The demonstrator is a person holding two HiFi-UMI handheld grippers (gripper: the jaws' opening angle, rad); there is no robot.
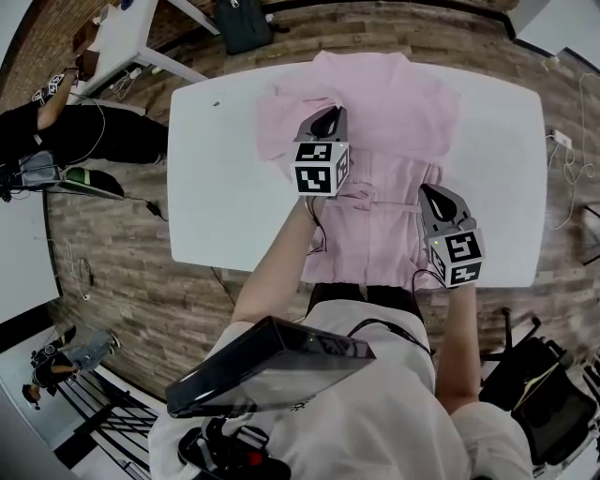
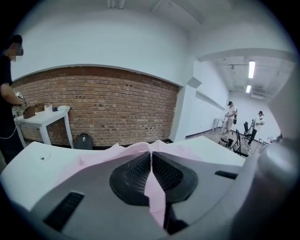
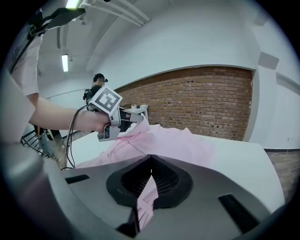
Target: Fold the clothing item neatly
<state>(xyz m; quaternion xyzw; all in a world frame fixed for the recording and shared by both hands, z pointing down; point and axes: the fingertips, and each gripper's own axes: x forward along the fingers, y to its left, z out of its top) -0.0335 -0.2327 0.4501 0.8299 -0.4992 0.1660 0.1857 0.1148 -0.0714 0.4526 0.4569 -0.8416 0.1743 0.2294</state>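
Observation:
A pink garment [image 1: 394, 122] lies spread over the white table [image 1: 216, 187], its lower end hanging off the near edge. My left gripper [image 1: 330, 114] is over the garment's left part, shut on a raised fold of the pink cloth [image 2: 154, 187] that runs between its pads. My right gripper [image 1: 433, 192] is at the garment's right side near the waist tie [image 1: 375, 199], shut on a strip of the pink cloth [image 3: 147, 192]. In the right gripper view, the left gripper [image 3: 136, 117] lifts a peak of the garment [image 3: 173, 140].
A black bag [image 1: 242, 23] stands on the wooden floor beyond the table, next to a second white table [image 1: 122, 37]. A person in black [image 1: 56, 131] is at the left. A black chair [image 1: 544, 384] is near right. Cables [image 1: 567, 150] lie on the floor at right.

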